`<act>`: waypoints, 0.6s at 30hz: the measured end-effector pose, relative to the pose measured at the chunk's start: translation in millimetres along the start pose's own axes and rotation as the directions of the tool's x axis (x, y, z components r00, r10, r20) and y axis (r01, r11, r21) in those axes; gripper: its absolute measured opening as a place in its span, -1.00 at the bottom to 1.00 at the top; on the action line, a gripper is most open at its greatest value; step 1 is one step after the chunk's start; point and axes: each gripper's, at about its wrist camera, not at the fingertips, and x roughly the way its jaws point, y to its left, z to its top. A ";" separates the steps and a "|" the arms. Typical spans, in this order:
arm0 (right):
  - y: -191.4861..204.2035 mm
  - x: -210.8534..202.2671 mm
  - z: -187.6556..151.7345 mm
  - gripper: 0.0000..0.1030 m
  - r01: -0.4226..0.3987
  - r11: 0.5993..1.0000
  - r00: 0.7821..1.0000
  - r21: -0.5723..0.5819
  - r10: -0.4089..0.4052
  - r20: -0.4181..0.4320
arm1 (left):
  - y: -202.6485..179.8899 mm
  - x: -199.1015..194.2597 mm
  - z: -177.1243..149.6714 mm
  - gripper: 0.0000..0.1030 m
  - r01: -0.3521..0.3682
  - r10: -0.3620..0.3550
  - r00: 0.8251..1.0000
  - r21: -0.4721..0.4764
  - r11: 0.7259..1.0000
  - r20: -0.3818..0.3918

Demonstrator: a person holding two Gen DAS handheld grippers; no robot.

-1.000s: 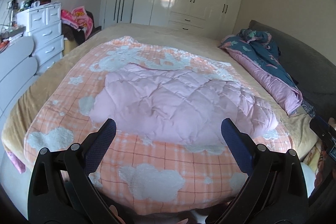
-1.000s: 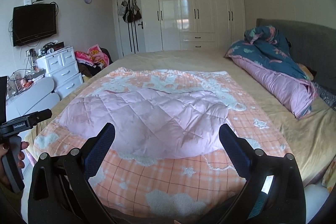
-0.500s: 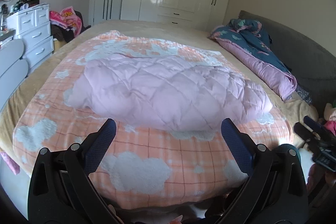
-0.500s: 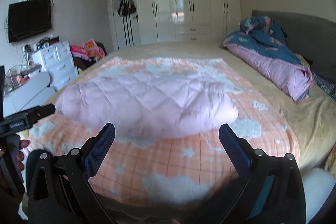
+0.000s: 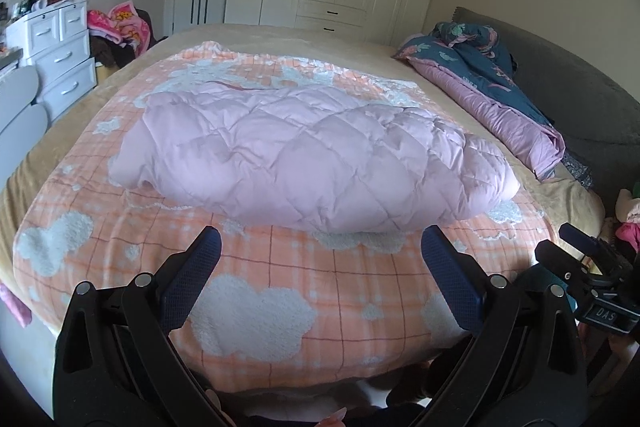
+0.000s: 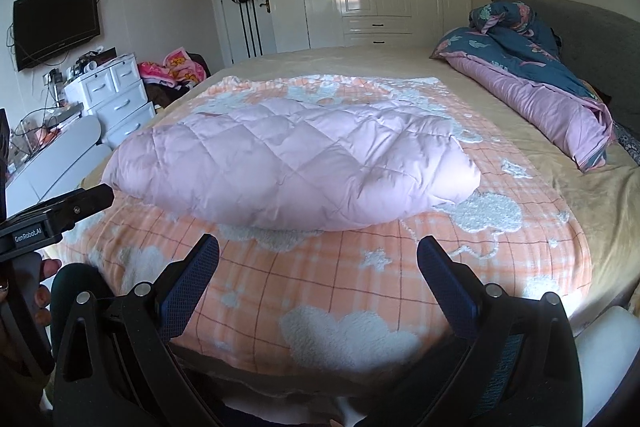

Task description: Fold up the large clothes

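A: Where's the jacket?

B: The pink quilted jacket (image 5: 312, 155) lies folded on the orange checked blanket (image 5: 280, 291), mid-bed, at twelve o'clock from both grippers.

A: And the grippers?

B: The left gripper (image 5: 320, 255) is spread wide, holding nothing. The right gripper (image 6: 318, 253) is likewise wide apart and empty, short of the jacket.

A: Anything else?

B: A blue bedding roll (image 6: 532, 67) at two o'clock.

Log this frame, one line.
left gripper: open, empty | right gripper: open, empty | pink coat: lying on blanket, untouched
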 end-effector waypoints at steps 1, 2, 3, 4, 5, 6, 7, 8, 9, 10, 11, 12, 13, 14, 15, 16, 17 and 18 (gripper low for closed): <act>-0.1 0.1 -0.1 0.92 0.001 1.000 1.000 0.002 -0.001 0.002 | 0.5 0.2 0.0 0.82 0.001 -0.001 1.000 -0.001 1.000 -0.003; -0.2 0.1 -0.3 0.92 0.001 1.000 1.000 0.004 -0.001 0.003 | 0.8 0.6 -0.1 0.82 0.000 0.000 1.000 0.000 1.000 -0.006; -0.4 -0.2 -0.8 0.92 0.002 1.000 1.000 0.004 -0.002 0.004 | 0.7 1.3 -0.4 0.82 0.000 0.000 1.000 0.000 1.000 -0.009; -1.1 -0.6 -0.4 0.92 0.003 1.000 1.000 0.004 -0.003 0.004 | 1.0 1.8 -0.8 0.82 -0.001 0.001 1.000 -0.001 1.000 -0.011; -1.3 -0.6 -0.4 0.92 0.003 1.000 1.000 0.004 -0.003 0.004 | 1.2 2.3 -1.4 0.82 -0.001 0.001 1.000 -0.003 1.000 -0.013; -1.7 -0.7 -0.2 0.92 0.003 1.000 1.000 0.004 -0.003 0.003 | 1.1 2.9 -1.5 0.82 -0.002 0.002 1.000 -0.004 1.000 -0.015; -1.6 -0.8 -0.3 0.92 0.004 1.000 1.000 0.004 -0.004 0.003 | 1.0 3.4 -1.9 0.82 -0.003 0.003 1.000 -0.005 1.000 -0.017; -1.7 -1.1 -0.3 0.92 0.003 1.000 1.000 0.004 -0.003 0.004 | 1.0 3.5 -1.9 0.82 -0.003 0.003 1.000 -0.005 1.000 -0.018; -2.0 -1.8 -0.1 0.92 0.003 1.000 1.000 0.003 -0.003 0.003 | 1.0 3.4 -1.9 0.82 -0.003 0.003 1.000 -0.003 1.000 -0.019; -1.9 -1.5 -0.1 0.92 0.003 1.000 1.000 0.004 -0.003 0.003 | 0.8 3.3 -1.9 0.82 -0.008 0.008 1.000 -0.002 1.000 -0.018; -1.9 -1.8 -0.2 0.92 0.004 1.000 1.000 0.004 -0.004 0.004 | 1.0 2.9 -2.0 0.82 -0.014 0.014 1.000 0.000 1.000 -0.017; -1.8 -2.2 -0.1 0.92 0.005 1.000 1.000 0.004 -0.005 0.005 | 1.0 3.1 -2.0 0.82 -0.014 0.014 1.000 0.001 1.000 -0.017; -2.2 -3.1 -0.2 0.92 0.006 1.000 1.000 0.003 -0.006 0.007 | 1.3 3.2 -2.1 0.82 -0.014 0.014 1.000 0.000 1.000 -0.018; -2.3 -3.7 -0.1 0.92 0.006 1.000 1.000 0.003 -0.006 0.008 | 1.3 3.1 -2.1 0.82 -0.015 0.015 1.000 0.000 1.000 -0.018; -2.2 -4.1 0.0 0.92 0.007 1.000 1.000 0.002 -0.007 0.008 | 1.4 3.1 -2.5 0.82 -0.019 0.019 1.000 0.000 1.000 -0.018; -2.4 -4.7 0.0 0.92 0.008 1.000 1.000 0.003 -0.008 0.009 | 1.2 3.2 -2.5 0.82 -0.022 0.022 1.000 0.001 1.000 -0.018; -2.4 -4.8 0.0 0.92 0.008 1.000 1.000 0.002 -0.008 0.009 | 1.1 3.1 -2.7 0.82 -0.025 0.025 0.999 0.002 1.000 -0.019; -2.3 -4.3 0.2 0.92 0.008 1.000 1.000 0.001 -0.008 0.008 | 0.9 3.0 -2.7 0.82 -0.026 0.026 0.999 0.003 1.000 -0.019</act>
